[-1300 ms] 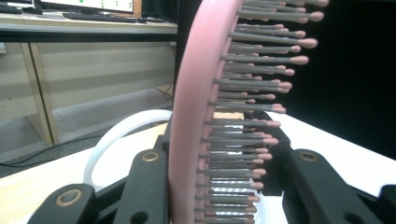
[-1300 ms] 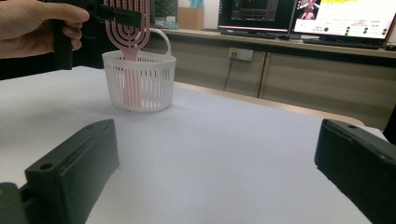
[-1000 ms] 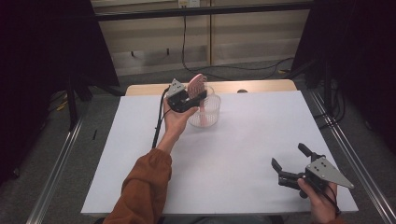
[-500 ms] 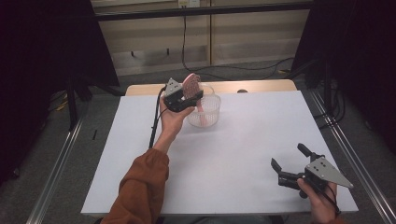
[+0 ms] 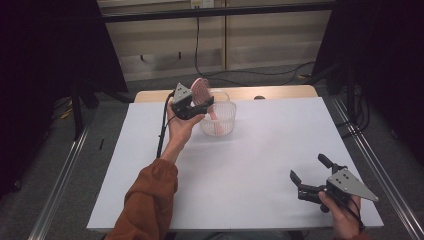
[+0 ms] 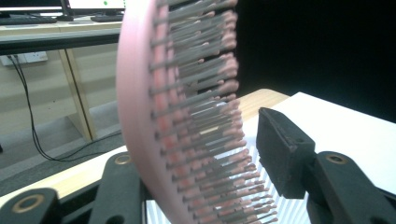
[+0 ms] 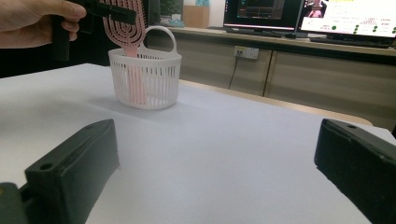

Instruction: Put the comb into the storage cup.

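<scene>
Your left tongs (image 5: 197,104) are up at the far side of the desk (image 5: 260,150), right over the white basket (image 5: 218,119), and they have the pink hairbrush (image 5: 201,90) by its head. In the left gripper view the brush (image 6: 187,121) fills the gap between the two black jaws: its smooth pink back sits against one jaw, while the bristles point across at the other jaw, whose pad stands just off the bristle tips, so whether that side is truly pressing I cannot tell from here. Call it a hold on the brush head, jaws part closed around it. From the right gripper view you can see the brush (image 7: 122,18) standing nearly upright, head above the rim and caught in the left tongs (image 7: 109,11), handle running down inside the basket (image 7: 145,79), whose looped carry handle rises just behind. The basket rests on the white desk surface near its far edge, a little left of centre. Your right tongs (image 5: 312,175) are well apart from all of this, at the near right corner of the desk, jaws spread wide with nothing between them but bare white surface, pointing back toward the basket.
</scene>
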Motion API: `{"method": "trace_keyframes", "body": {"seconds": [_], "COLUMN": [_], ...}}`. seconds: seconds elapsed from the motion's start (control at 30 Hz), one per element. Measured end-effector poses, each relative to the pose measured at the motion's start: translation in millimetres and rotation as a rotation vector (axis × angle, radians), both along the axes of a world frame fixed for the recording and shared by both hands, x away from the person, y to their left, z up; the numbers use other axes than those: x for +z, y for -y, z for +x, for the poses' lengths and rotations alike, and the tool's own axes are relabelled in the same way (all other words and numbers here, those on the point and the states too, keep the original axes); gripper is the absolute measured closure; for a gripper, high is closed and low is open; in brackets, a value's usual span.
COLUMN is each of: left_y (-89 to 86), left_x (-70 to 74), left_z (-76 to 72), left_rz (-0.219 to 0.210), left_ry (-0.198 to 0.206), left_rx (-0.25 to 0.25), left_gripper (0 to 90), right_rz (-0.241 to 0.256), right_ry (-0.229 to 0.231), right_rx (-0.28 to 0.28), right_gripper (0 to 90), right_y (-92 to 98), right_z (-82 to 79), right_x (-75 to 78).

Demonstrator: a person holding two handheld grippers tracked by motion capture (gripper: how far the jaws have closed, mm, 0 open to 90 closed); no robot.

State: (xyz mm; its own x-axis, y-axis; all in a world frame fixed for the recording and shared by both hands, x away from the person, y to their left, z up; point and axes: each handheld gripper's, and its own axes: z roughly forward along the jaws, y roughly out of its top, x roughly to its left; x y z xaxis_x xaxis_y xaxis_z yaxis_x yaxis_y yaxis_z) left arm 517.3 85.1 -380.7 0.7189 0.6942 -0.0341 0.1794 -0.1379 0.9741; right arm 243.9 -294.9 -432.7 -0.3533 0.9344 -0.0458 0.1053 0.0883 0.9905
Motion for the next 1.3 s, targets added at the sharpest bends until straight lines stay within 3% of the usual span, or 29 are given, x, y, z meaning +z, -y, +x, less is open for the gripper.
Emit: {"method": "trace_keyframes", "body": {"seconds": [0.3,0.87,1.17,1.3], "left_y": [-10.1,-15.7,-21.9,-19.8], "left_x": [-6.5,-10.9,-13.7,-16.6], "left_z": [1.6,6.1,8.8,9.1], "left_rz": [-0.003,0.017,0.022,0.023], "left_ry": [-0.003,-0.010,-0.030,-0.047], "left_rx": [0.037,0.025,0.051,0.059], "left_gripper": [45.5,47.6,41.5,31.5], "right_rz": [-0.010,-0.009,-0.015,-0.014], "right_ry": [-0.006,-0.003,-0.010,-0.009], "right_rx": [0.001,-0.003,-0.003,-0.001], "right_gripper": [0.0,0.0,0.0,0.0], "right_y": [-0.6,0.4,0.2,0.2], "right_z": [0.6,0.8,1.5,1.3], "right_x": [-0.6,-0.9,-1.5,-1.6]}}
